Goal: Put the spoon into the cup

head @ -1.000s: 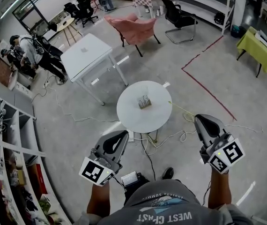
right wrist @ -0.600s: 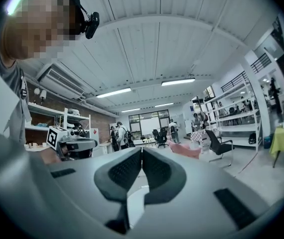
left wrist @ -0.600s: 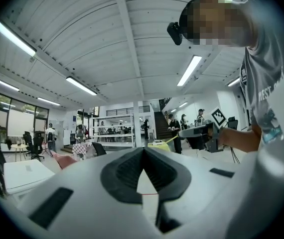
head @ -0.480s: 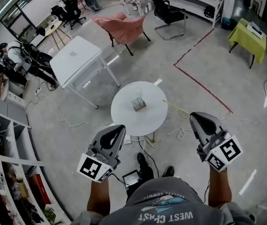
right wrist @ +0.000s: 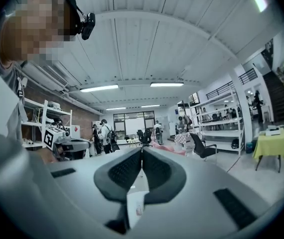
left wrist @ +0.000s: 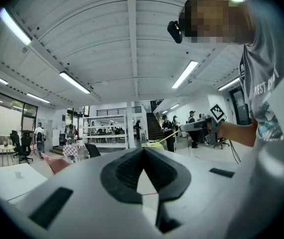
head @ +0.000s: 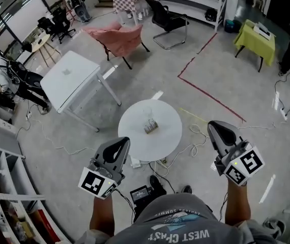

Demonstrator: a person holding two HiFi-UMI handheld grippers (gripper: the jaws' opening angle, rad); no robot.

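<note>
A round white table (head: 163, 139) stands on the floor ahead of me in the head view. On it are a small clear cup (head: 147, 113) and a small brownish object (head: 150, 128); the spoon is too small to make out. My left gripper (head: 123, 141) hangs at the table's near left edge, shut and empty. My right gripper (head: 216, 126) is held off to the table's right, shut with nothing in it. In the left gripper view the left gripper (left wrist: 143, 149) points across the hall, and the right gripper (right wrist: 142, 150) does the same in its own view. Neither gripper view shows the table.
A white rectangular table (head: 66, 80), a pink chair (head: 115, 37) and a black chair (head: 168, 17) stand beyond. Cables (head: 198, 136) trail on the floor beside the round table, with a red tape line (head: 206, 93) to the right. Shelving (head: 2, 187) runs along the left. People (head: 2, 83) stand far left.
The round table has drawn closer and lower in the head view as I moved toward it. Both grippers stay shut, held the same way in front of me.
</note>
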